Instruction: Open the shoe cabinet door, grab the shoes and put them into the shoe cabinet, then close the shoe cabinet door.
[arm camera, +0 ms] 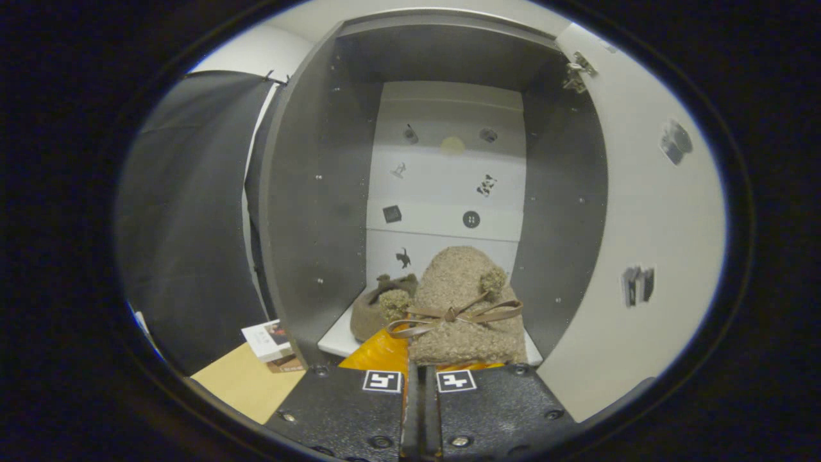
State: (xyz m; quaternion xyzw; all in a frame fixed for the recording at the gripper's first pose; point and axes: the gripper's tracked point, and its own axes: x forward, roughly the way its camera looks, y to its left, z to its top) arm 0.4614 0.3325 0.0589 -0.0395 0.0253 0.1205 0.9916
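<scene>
The shoe cabinet [314,218] stands open straight ahead, its dark side walls framing a white back panel. Its door [641,256] is swung wide to the right, with a hinge at its top. My gripper [420,364] is shut on a fuzzy brown shoe [458,308] with a ribbon bow and pompoms. I hold that shoe at the cabinet's opening, over the front of the white bottom shelf [333,340]. A second matching shoe [372,314] lies on that shelf, to the left of the held one and slightly further in.
Black cloth [186,224] hangs left of the cabinet. A small printed box [269,340] lies on the tan floor [244,382] by the cabinet's left wall. Small stickers dot the back panel and the door's inner face.
</scene>
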